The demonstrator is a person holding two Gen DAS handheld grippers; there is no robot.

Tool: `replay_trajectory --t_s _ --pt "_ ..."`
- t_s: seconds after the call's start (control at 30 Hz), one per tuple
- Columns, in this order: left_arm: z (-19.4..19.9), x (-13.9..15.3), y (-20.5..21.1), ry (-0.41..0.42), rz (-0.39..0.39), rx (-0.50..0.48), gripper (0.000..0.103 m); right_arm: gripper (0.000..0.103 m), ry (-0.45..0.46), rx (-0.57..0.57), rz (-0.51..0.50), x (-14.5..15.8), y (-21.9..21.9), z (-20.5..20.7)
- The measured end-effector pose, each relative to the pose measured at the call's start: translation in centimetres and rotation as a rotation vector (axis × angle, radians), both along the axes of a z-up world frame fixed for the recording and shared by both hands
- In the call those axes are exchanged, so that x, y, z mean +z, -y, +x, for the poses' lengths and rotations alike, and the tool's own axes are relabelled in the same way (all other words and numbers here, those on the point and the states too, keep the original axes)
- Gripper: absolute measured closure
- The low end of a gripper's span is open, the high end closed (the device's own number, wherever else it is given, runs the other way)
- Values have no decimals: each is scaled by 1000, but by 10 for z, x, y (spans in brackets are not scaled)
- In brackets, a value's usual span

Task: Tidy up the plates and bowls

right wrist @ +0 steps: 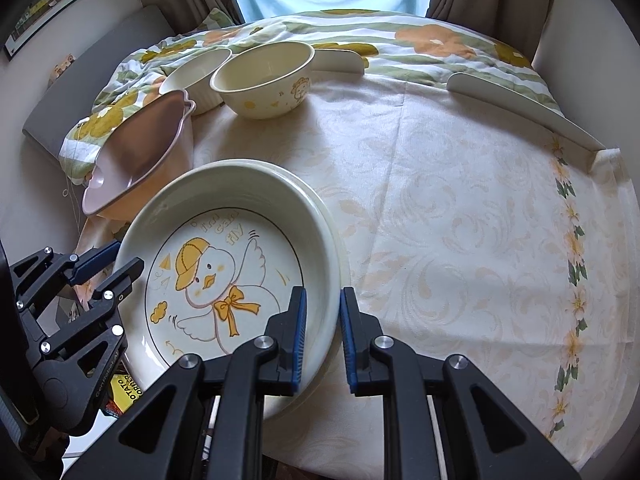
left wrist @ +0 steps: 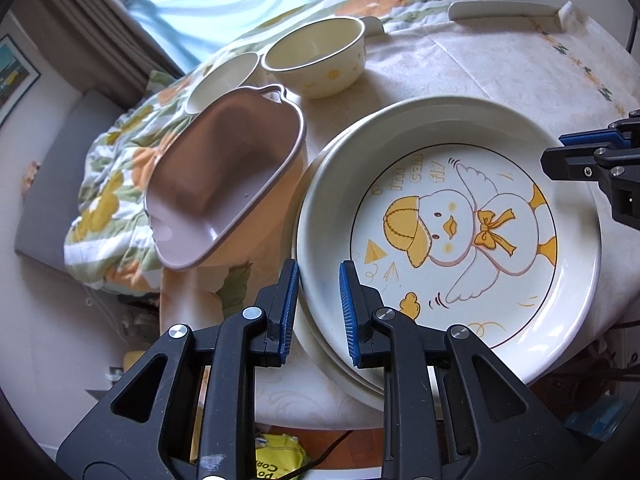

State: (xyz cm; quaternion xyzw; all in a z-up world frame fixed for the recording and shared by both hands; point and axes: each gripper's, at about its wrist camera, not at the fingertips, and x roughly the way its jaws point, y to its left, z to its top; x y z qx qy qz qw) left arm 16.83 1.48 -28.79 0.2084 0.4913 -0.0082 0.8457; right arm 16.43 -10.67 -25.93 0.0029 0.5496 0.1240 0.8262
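Duck plate point(left wrist: 452, 216) stacked on a second plate point(left wrist: 320, 344), near the worktop point(right wrist: 460, 220) edge on the left side, part of the stack overhanging. Pink tub point(left wrist: 224, 184) just beside it; two bowls point(left wrist: 316, 56) farther back, side by side.

Left tool point(left wrist: 319, 312) straddling the duck plate's near rim, pads either side with slight gaps showing: parted, not yet gripping. Right tool point(right wrist: 323, 336) likewise astride the opposite rim, one pad inside, one outside, released.

Probably the start of a two-handed lift or shift of the plate. To do it well:
- Push both tools deeper over the rim before closing, so the pads bite on the wall and not the lip alone.
- Close both together, evenly; glazed ceramic likely slippery against rubber.
- Settle first whether the top plate alone or the pair is being taken; hard to tell from here whether the pads span one rim or two.
- Lift level, both sides at one pace, clear of the tub.
- Mind the overhang: any sideways drag toward the edge risks tipping the lower plate off.
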Motion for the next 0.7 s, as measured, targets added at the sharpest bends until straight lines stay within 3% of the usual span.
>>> replay_trajectory --t_s 0.37,0.6,0.63,0.67,0.7 --pt "5 6 -6 -29 -56 37 85 88 10 5 41 4 6 -4" --pt "-7 54 -22 10 -196 138 84 88 66 40 159 48 27 -12" --pt "-10 63 -26 27 -224 162 83 85 80 50 173 56 30 -12" --pt "-14 72 -30 44 -245 188 82 67 91 63 184 62 32 -11" --pt "-17 81 -35 57 -265 219 74 50 103 73 196 68 35 -11"
